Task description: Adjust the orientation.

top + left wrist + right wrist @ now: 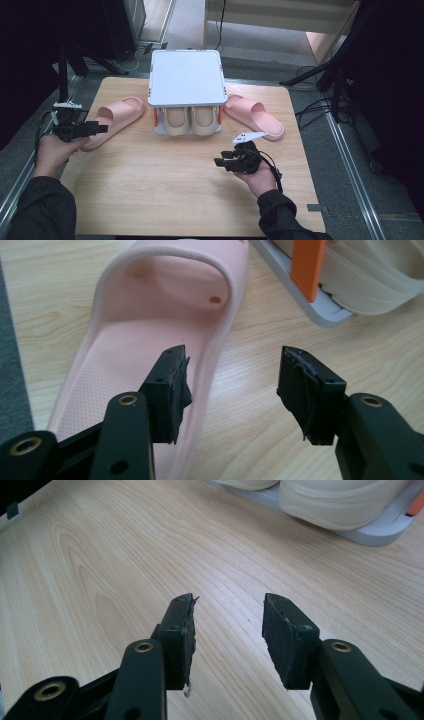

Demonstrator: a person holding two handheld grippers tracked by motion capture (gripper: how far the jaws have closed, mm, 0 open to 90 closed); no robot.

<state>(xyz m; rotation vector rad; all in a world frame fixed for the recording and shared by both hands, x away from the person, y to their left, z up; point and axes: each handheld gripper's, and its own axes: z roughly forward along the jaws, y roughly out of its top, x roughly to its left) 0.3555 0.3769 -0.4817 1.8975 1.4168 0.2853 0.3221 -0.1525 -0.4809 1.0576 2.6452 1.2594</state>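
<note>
Black jaws of the left gripper (227,390) stand wide apart with nothing pinched, straddling the heel-side rim of the pink slipper (150,335), whose long axis runs away toward its strap. From the right gripper view, the right gripper (227,630) hangs open over bare table (100,580), the shoe rack (370,532) ahead. From the high view, the slipper (114,120) lies slantwise left of the rack (186,80), its heel toward the left gripper (102,128), clearly the nearer; the right gripper (219,162) sits well apart.
</note>
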